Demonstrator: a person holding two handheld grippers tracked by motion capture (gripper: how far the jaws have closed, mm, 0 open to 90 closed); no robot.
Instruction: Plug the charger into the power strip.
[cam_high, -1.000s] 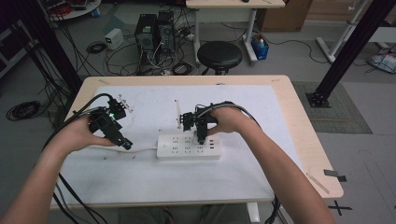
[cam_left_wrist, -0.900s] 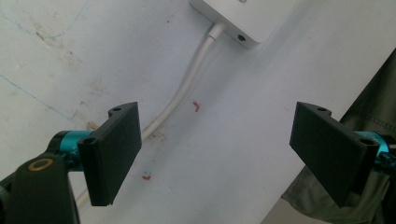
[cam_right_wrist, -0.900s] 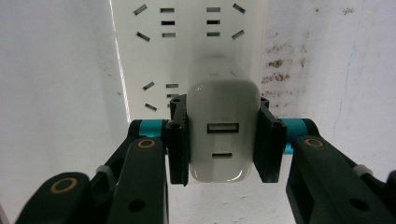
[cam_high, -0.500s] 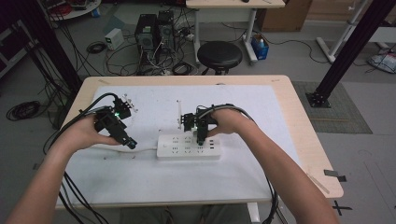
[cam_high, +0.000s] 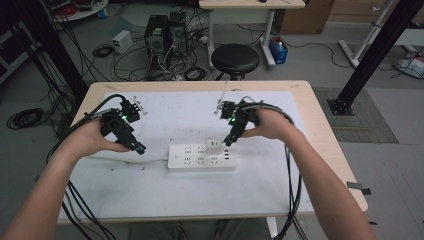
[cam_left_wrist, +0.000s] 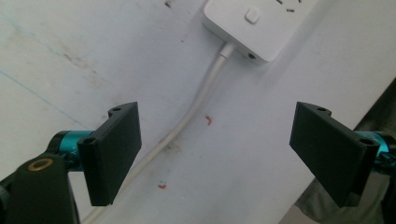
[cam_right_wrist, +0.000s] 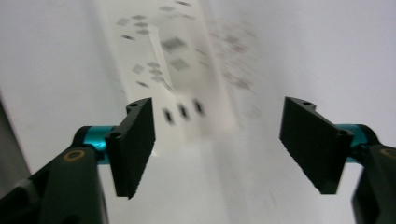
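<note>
A white power strip (cam_high: 200, 156) lies on the white sheet (cam_high: 175, 112) at the table's middle, with a small white plug (cam_high: 213, 146) standing in its top row. My right gripper (cam_high: 229, 140) hovers just right of and above that plug. Its jaws have just been opening and stand open (cam_right_wrist: 217, 135) with nothing between them, over the blurred strip (cam_right_wrist: 180, 70). My left gripper (cam_high: 138, 148) rests left of the strip, open (cam_left_wrist: 217, 140). Its jaws straddle the strip's white cable (cam_left_wrist: 196, 107), apart from it, and the strip's switch end (cam_left_wrist: 254, 23) lies beyond.
The sheet covers most of the wooden table (cam_high: 320, 130). Black cables trail from both grippers off the table's front edge. Behind the table stand a black stool (cam_high: 235, 57) and computer towers (cam_high: 162, 32) among floor cables. A black frame post (cam_high: 372, 55) rises at the right.
My right gripper has opened, left the white plug in the strip, and lifted away to the right. The left gripper has hardly moved.
</note>
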